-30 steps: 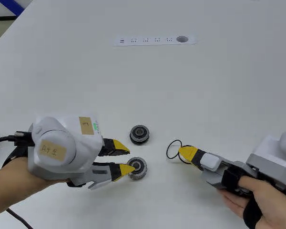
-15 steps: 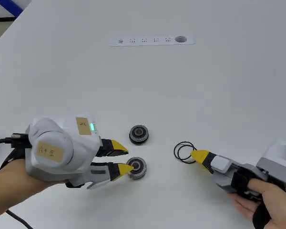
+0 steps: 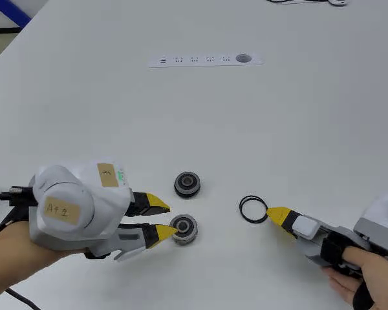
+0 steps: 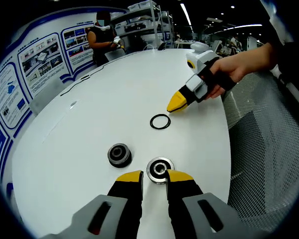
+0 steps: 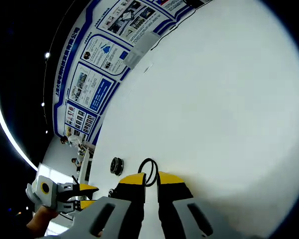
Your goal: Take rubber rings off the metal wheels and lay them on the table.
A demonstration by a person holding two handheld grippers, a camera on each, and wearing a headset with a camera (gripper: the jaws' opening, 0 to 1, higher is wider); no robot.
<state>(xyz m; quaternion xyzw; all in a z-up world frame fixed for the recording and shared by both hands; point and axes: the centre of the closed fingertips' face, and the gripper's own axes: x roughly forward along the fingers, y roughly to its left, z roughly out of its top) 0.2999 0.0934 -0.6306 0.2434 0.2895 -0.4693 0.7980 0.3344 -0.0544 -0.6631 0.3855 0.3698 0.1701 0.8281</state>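
Note:
Two small metal wheels lie on the white table (image 3: 297,116). The far wheel (image 3: 187,184) (image 4: 119,154) (image 5: 116,166) has a black rubber ring around it. The near wheel (image 3: 183,228) (image 4: 160,169) shows a bare silver rim. My left gripper (image 3: 160,218) (image 4: 154,176) is open, its yellow tips just short of the near wheel and not gripping it. A loose black rubber ring (image 3: 253,209) (image 4: 160,121) (image 5: 148,169) lies flat on the table. My right gripper (image 3: 277,214) (image 4: 175,103) (image 5: 151,180) is right behind the ring, its jaws a narrow gap apart with nothing held.
A white power strip (image 3: 204,59) lies far back on the table, and a cable (image 3: 304,2) crosses the far edge. In the left gripper view a person (image 4: 103,37) stands beyond the table's far end, near wall posters and shelves.
The right gripper has drawn back to the right, and the loose ring has shifted right with it to lie flat on the table. The left gripper has stayed by the near wheel.

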